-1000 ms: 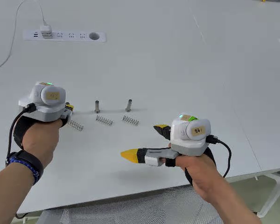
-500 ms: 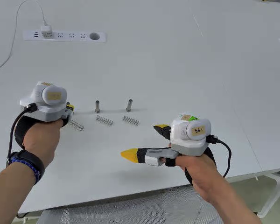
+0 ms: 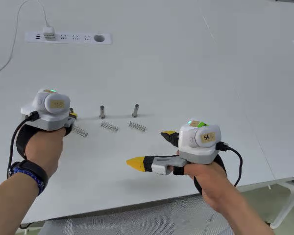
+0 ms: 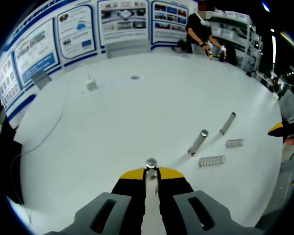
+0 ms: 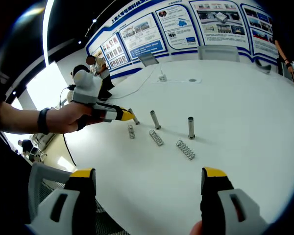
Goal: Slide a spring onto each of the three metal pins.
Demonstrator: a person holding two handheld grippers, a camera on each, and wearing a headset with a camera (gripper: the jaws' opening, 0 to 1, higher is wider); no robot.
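Observation:
Three short metal pins stand in a row on the white table (image 3: 186, 73). My left gripper (image 3: 72, 114) (image 4: 151, 172) is shut on the leftmost pin (image 4: 151, 164), whose round top shows between the yellow fingertips. The middle pin (image 3: 102, 111) (image 4: 198, 142) (image 5: 155, 119) and the right pin (image 3: 135, 110) (image 4: 227, 123) (image 5: 190, 127) stand bare. Three springs lie flat just in front of them: a left spring (image 3: 80, 130) (image 5: 131, 131), a middle spring (image 3: 109, 126) (image 4: 212, 160) (image 5: 156, 137) and a right spring (image 3: 136, 127) (image 4: 234, 143) (image 5: 185, 149). My right gripper (image 3: 152, 148) (image 5: 148, 176) hovers wide open, nearer the front edge, holding nothing.
A white power strip (image 3: 67, 37) with a plugged-in adapter and cable lies at the back left. The table's front edge (image 3: 152, 203) runs just below my hands, with a mesh chair beneath. In the left gripper view a person (image 4: 202, 29) stands beyond the far end of the table.
My left gripper has sunk slightly at the leftmost pin. The right gripper, the other pins and the springs have not moved.

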